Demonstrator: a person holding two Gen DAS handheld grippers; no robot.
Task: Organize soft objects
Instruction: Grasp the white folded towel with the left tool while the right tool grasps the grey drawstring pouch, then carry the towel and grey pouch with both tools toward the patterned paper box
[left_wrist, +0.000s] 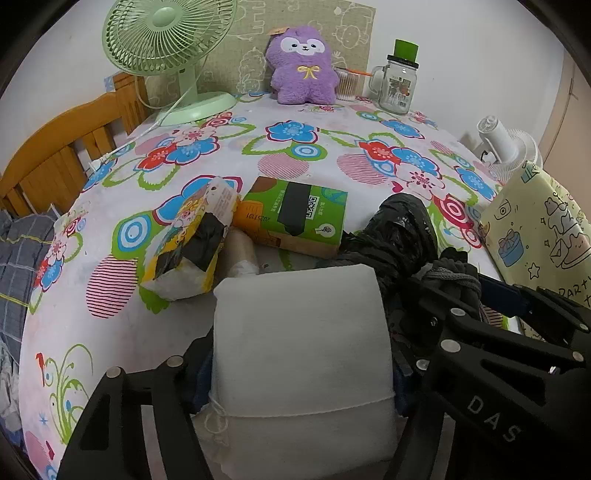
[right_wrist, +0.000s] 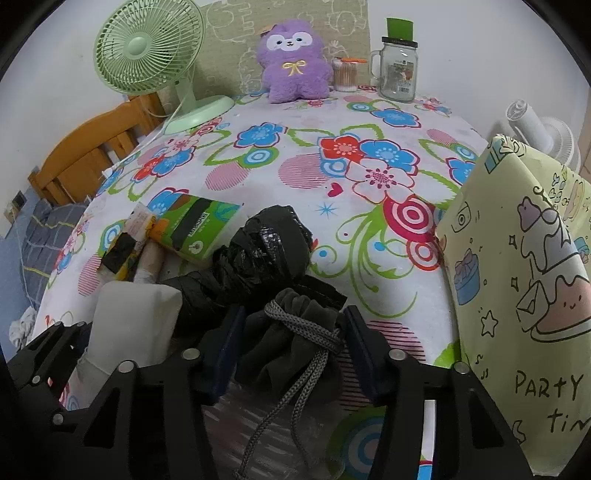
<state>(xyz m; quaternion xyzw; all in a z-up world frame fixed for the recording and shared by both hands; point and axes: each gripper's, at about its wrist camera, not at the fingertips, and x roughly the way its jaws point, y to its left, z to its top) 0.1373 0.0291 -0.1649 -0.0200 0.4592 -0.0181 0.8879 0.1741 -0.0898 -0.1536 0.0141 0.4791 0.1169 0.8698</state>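
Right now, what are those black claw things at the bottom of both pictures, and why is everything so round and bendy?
Those black claws are two grabbing tools; a person holds one in each hand. Each tool carries a small wide-eyed camera looking along its jaws, which bends the picture. One picture comes from the left tool, the other from the right.

The left gripper has its jaws around a white soft pack. The right gripper has its jaws on either side of a dark drawstring pouch; whether they squeeze it already I cannot tell.

On the flowery tablecloth also lie a green tissue pack, a yellow tissue pack and a black plastic bundle. At the back stand a purple plush toy, a green fan and a glass jar.
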